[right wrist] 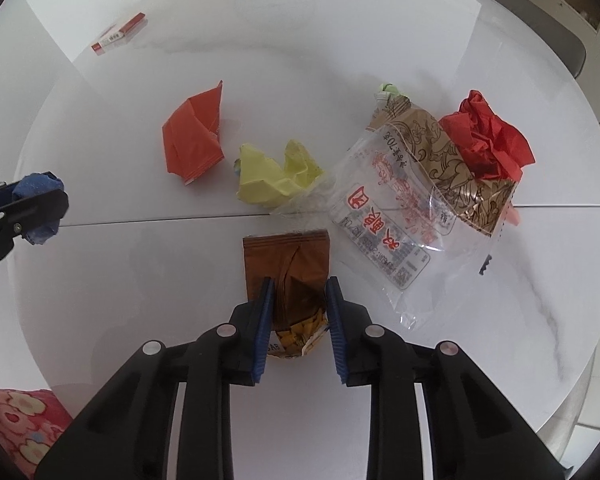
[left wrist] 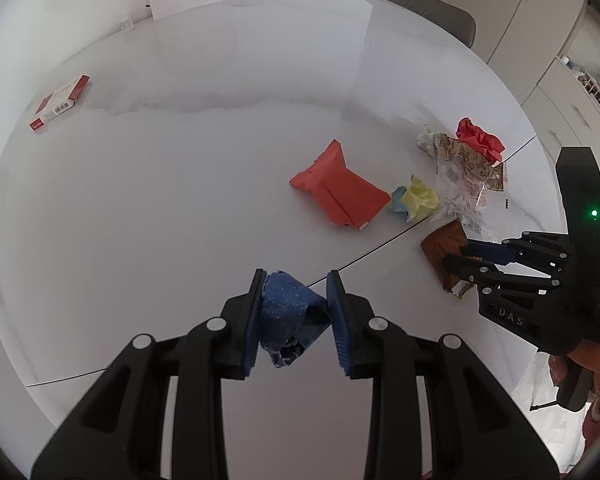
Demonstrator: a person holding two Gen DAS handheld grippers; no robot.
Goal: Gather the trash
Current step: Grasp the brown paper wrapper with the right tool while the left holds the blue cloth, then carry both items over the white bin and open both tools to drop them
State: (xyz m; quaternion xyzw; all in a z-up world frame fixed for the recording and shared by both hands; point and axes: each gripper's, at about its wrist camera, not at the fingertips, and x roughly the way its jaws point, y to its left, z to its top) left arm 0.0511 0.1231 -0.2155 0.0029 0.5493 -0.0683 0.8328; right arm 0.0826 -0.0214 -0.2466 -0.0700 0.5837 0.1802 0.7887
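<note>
My left gripper (left wrist: 297, 280) is shut on a crumpled blue paper ball (left wrist: 288, 312), held a little above the white table (left wrist: 160, 200); the right wrist view shows that ball (right wrist: 36, 186) at the far left. My right gripper (right wrist: 300, 284) points down at the table. Its blue pads press both sides of a brown snack wrapper (right wrist: 288, 256), which creases between them. The left wrist view shows that gripper (left wrist: 458, 254) on the wrapper (left wrist: 444, 242) at the right.
Loose trash lies beyond: an orange-red folded packet (right wrist: 192, 140), yellow crumpled paper (right wrist: 272, 180), a clear printed plastic bag (right wrist: 380, 216), a brown patterned bag (right wrist: 452, 152) and red crumpled paper (right wrist: 488, 140). A red and white box (right wrist: 118, 34) sits far left. A grey chair (left wrist: 420, 4) stands behind the table.
</note>
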